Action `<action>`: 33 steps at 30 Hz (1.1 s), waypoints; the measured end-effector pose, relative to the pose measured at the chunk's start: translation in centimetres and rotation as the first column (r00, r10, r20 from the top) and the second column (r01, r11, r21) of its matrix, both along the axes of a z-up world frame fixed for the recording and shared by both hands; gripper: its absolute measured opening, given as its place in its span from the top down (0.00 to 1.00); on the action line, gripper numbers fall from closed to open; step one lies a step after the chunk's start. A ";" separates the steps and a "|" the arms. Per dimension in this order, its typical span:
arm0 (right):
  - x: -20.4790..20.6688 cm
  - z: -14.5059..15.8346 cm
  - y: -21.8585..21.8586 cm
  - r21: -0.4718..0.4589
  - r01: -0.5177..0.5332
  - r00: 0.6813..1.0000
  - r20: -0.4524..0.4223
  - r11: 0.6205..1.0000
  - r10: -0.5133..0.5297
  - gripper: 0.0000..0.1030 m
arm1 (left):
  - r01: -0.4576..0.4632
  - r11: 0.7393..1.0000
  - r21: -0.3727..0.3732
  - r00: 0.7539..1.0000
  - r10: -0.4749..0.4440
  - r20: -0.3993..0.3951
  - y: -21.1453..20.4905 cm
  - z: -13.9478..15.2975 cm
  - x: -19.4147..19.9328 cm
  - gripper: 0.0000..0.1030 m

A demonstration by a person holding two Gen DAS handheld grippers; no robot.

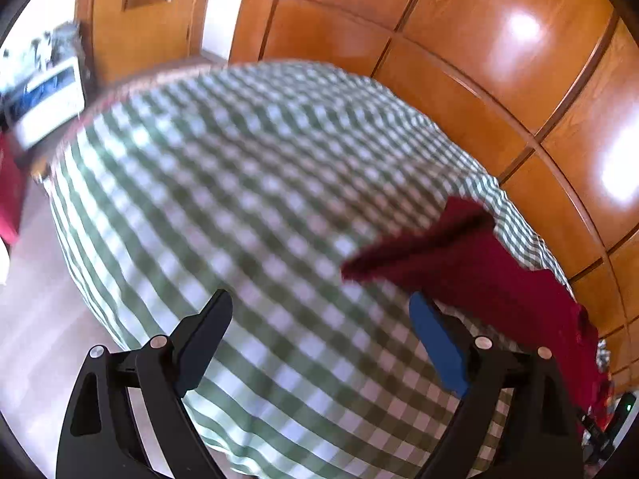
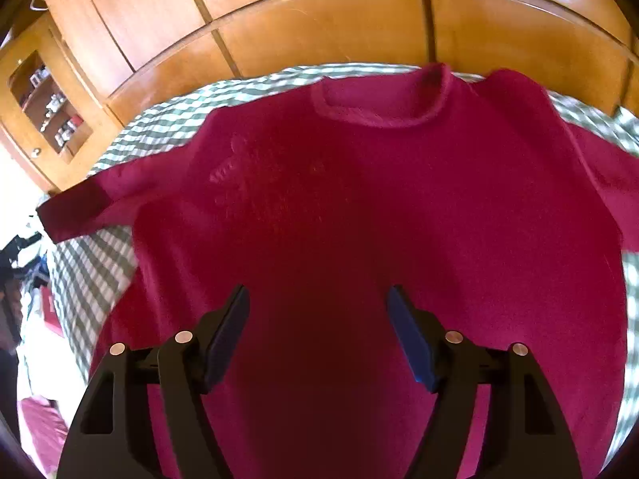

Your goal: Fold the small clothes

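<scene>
While spread flat on the checked cloth (image 2: 100,263), the red shirt (image 2: 359,207) lies with its collar (image 2: 379,107) toward the wooden panels (image 2: 319,36) and its hem toward the right gripper (image 2: 317,299). Fills most of the right wrist view, front side up, with a faint print on the chest. Left-hand sleeve (image 2: 84,203) stretched out sideways onto the cloth, reaching close to the cloth's edge; other sleeve running off toward the right of that view. Right gripper above the lower middle of the shirt, fingers (image 2: 227,331) wide apart, nothing between them; whether the tips touch the fabric cannot be told.

In the left wrist view, blurred: left gripper (image 1: 321,303) over bare checked cloth (image 1: 239,183), fingers (image 1: 203,335) likewise spread wide and empty. Shirt (image 1: 479,271) seen at the right, its sleeve (image 1: 399,251) pointing in toward the middle of the cloth, just beyond the blue-padded finger (image 1: 437,343) and apart from it as far as can be told. Wooden panels (image 1: 479,60) close behind the cloth on the far and right sides. Pale floor (image 1: 36,319) beyond the cloth's left edge, with some red cloth (image 1: 10,191) at the left border of the view.
</scene>
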State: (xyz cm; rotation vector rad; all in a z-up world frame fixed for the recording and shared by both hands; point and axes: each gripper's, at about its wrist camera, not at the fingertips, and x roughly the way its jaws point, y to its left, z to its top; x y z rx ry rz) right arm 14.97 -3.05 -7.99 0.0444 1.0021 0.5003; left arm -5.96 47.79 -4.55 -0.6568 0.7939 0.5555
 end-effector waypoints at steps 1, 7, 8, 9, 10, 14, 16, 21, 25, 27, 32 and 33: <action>-0.3 0.0 -0.1 -0.002 0.005 1.000 -0.002 1.000 -0.005 0.32 | -0.014 1.000 -0.019 1.000 0.015 0.006 -0.1 -1.0 0.4 0.13; -1.6 -0.5 -1.0 0.013 0.066 0.997 -0.027 0.998 -0.065 0.30 | -0.035 0.999 -0.005 0.999 0.035 0.004 1.1 -2.9 5.8 0.13; -1.7 -0.6 -1.1 0.017 0.074 0.997 -0.027 0.997 -0.073 0.30 | -0.048 0.999 -0.014 0.999 0.048 0.000 1.7 -3.1 6.7 0.14; -1.9 -0.7 -1.0 0.021 0.080 0.996 -0.028 0.997 -0.079 0.28 | -0.068 0.997 -0.026 0.998 0.068 -0.010 2.3 -3.5 7.4 0.16; -2.0 -1.0 -1.0 0.017 0.084 0.996 -0.028 0.996 -0.084 0.27 | -0.073 0.996 -0.047 0.997 0.073 -0.006 2.8 -3.7 7.8 0.21; -2.1 -1.7 -0.5 -0.007 0.094 0.996 -0.013 0.996 -0.094 0.27 | -0.077 0.983 -0.169 0.995 0.086 0.044 4.4 -4.2 8.9 0.92; -2.1 -1.9 -0.2 -0.022 0.089 0.996 -0.003 0.996 -0.089 0.25 | -0.074 0.982 -0.175 0.994 0.088 0.069 4.5 -3.8 8.9 0.93; -2.4 -1.9 0.0 -0.044 0.073 0.997 0.016 0.996 -0.072 0.22 | -0.085 0.989 -0.119 0.991 0.097 0.095 3.7 -1.2 6.7 0.94; -2.6 -2.4 -0.1 -0.049 0.056 0.998 0.033 0.997 -0.054 0.20 | -0.111 0.992 -0.053 0.992 0.108 -0.067 3.9 -3.1 6.1 0.89; -2.6 -2.5 0.1 -0.057 0.047 0.998 0.045 0.997 -0.044 0.18 | -0.125 0.991 -0.051 0.987 0.119 -0.107 3.8 -4.1 6.3 0.84; -2.5 -1.1 -2.3 0.024 0.044 0.999 0.001 0.999 -0.044 0.19 | -0.203 0.979 -0.006 0.979 0.203 -0.017 2.0 -0.6 5.3 0.43; -2.5 -0.5 -3.9 0.054 0.071 0.997 0.001 0.996 -0.071 0.21 | -0.187 0.982 0.007 0.982 0.187 0.001 1.3 0.2 5.4 0.43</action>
